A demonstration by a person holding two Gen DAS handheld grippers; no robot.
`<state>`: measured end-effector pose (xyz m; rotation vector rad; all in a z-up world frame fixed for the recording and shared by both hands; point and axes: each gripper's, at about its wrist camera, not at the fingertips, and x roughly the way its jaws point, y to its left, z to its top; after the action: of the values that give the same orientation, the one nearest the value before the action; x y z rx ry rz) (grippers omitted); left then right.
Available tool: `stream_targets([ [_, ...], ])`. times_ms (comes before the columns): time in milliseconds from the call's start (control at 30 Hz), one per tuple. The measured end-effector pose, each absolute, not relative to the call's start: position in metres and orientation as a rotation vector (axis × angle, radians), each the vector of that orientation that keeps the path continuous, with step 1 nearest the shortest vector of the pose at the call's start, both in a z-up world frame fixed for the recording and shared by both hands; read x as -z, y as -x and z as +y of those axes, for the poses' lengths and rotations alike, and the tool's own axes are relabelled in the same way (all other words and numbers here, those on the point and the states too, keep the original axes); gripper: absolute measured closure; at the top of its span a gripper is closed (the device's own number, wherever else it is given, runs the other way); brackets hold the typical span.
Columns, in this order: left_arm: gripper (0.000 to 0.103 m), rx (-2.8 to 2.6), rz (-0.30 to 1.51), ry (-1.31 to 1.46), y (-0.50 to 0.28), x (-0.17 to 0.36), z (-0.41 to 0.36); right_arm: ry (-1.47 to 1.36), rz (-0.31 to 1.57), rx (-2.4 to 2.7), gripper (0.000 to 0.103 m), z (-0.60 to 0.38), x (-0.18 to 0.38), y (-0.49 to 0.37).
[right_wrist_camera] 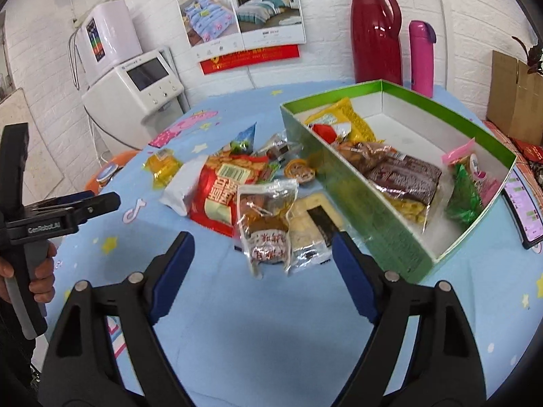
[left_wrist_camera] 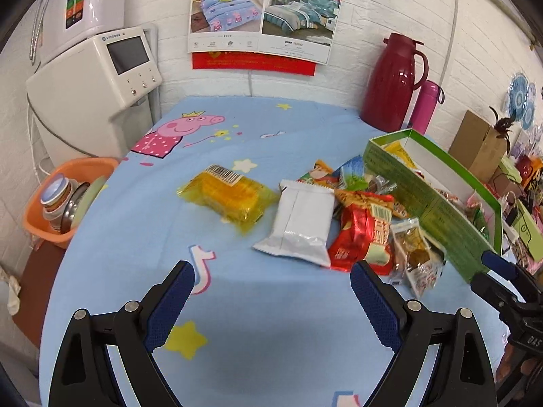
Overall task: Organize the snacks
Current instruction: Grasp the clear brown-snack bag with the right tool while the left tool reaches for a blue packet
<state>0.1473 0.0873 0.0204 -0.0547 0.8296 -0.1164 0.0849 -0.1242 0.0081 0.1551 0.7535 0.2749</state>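
Observation:
A pile of snack packets lies on the blue cartoon tablecloth (left_wrist_camera: 142, 224) beside a green box (right_wrist_camera: 359, 186). In the pile are a yellow packet (left_wrist_camera: 227, 195), a white packet (left_wrist_camera: 300, 220), a red packet (left_wrist_camera: 359, 237) and a clear packet of brown snacks (right_wrist_camera: 268, 224). Several snacks sit inside the green box, among them a brown packet (right_wrist_camera: 404, 176) and a green one (right_wrist_camera: 463, 196). My left gripper (left_wrist_camera: 271, 278) hovers open, short of the white packet. My right gripper (right_wrist_camera: 263, 247) is open just before the clear packet, holding nothing.
A dark red jug (left_wrist_camera: 393, 81) and a pink flask (left_wrist_camera: 426, 107) stand at the back wall. A white appliance (left_wrist_camera: 98, 81) and an orange basin (left_wrist_camera: 68, 196) of dishes sit off the table's left edge. A cardboard box (right_wrist_camera: 516, 95) and a phone (right_wrist_camera: 522, 203) lie right.

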Motion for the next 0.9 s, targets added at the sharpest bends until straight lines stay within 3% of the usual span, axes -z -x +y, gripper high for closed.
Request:
stream_targets([
  [533, 0.008, 0.196, 0.833, 0.028, -0.145, -0.010, 0.102, -0.032, 0.852, -0.192, 0.032, -0.093, 0.028, -0.131],
  [667, 0.008, 0.199, 0.844, 0.031, -0.154, -0.007, 0.100, 0.002, 0.850, -0.193, 0.052, -0.090, 0.030, -0.130],
  [900, 0.008, 0.231, 0.877, 0.028, -0.158, 0.002, 0.088, -0.039, 0.864, -0.239, 0.055, -0.097, 0.027, -0.117],
])
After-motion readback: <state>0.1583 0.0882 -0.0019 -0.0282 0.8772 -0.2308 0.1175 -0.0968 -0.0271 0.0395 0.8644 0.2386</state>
